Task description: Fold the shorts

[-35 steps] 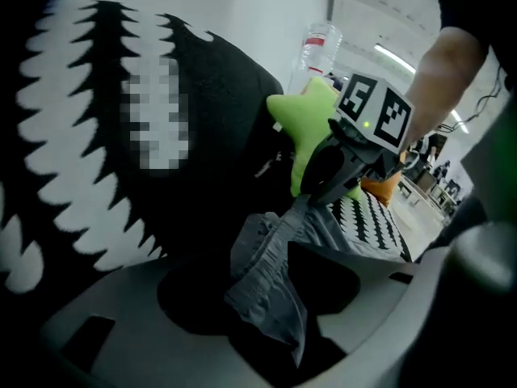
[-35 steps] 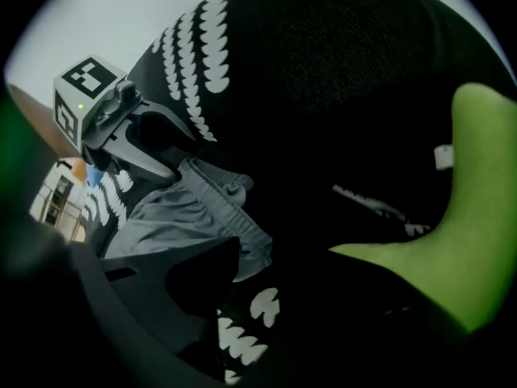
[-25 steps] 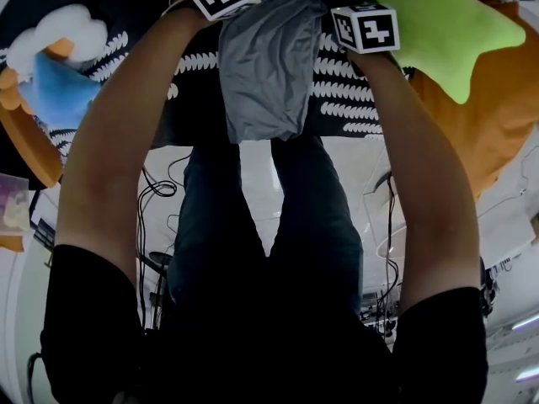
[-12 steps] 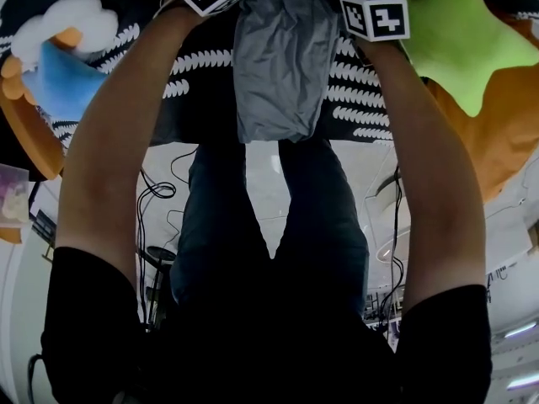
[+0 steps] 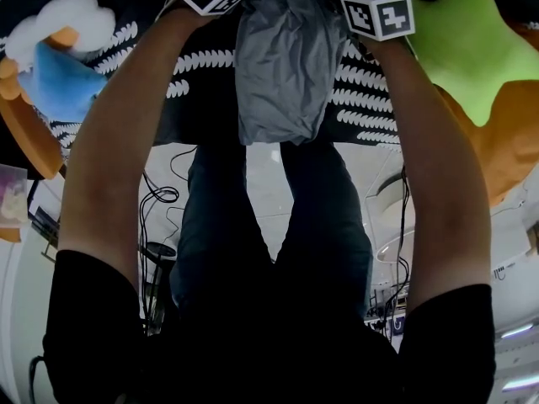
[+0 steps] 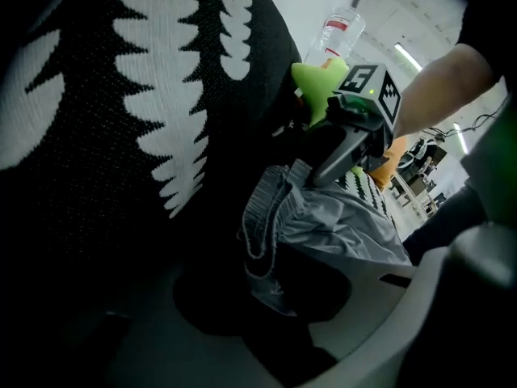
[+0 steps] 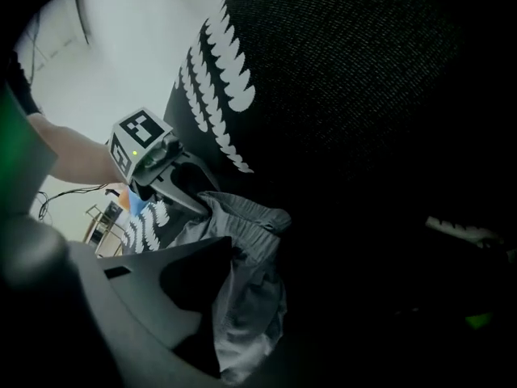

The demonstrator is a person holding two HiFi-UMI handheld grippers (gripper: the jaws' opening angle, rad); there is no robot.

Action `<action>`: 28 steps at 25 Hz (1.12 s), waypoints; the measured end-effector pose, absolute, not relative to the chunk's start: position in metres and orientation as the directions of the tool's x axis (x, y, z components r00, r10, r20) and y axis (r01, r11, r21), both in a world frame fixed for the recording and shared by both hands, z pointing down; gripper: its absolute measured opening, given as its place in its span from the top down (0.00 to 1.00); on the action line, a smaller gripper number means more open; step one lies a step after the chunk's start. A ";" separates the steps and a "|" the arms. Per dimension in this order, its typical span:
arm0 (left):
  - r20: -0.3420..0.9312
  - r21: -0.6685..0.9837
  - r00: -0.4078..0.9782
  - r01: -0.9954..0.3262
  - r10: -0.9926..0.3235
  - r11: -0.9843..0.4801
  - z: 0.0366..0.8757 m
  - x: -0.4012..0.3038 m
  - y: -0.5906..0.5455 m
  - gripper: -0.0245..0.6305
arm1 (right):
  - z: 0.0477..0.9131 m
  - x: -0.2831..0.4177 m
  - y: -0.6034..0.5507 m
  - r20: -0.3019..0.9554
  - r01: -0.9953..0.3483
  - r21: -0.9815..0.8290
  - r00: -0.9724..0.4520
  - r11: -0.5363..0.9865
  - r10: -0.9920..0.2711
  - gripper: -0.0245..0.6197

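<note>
The shorts (image 5: 282, 66) are lying as a narrow grey strip on a black blanket (image 5: 362, 99) with white leaf marks, running from the top centre of the head view down to the blanket's edge, where the lower end is drooping over.

Both grippers are working at the waistband end. The left gripper (image 6: 271, 301) has just been opening its jaws and is standing about half wide. The right gripper (image 7: 266, 297) has just been opening too and is standing wide. Bunched cloth is sitting between each pair of jaws, apparently no longer pinched.

This looks like the release after laying the cloth down. To do it well, the person should be spreading both pairs of jaws fully before pulling back. Lifting straight off the cloth would avoid dragging or rumpling the waistband, and both corners should be staying level.

In the head view the top edge is cutting off the jaws and waistband, leaving only the marker cubes showing. Both gripper views are dark, so whether a pad is brushing the cloth is hard to tell. What is lying under the blanket is not showing.
</note>
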State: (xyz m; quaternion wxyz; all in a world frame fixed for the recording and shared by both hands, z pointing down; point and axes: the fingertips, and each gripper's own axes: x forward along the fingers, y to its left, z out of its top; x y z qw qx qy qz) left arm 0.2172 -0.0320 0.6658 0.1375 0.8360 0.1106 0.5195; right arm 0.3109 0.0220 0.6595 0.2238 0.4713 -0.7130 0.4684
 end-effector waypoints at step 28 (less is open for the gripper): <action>0.729 0.190 0.446 0.597 0.519 -0.780 0.526 0.230 0.104 0.84 | 0.602 0.301 0.115 0.737 -0.863 -0.485 -0.490 0.140 -0.466 0.70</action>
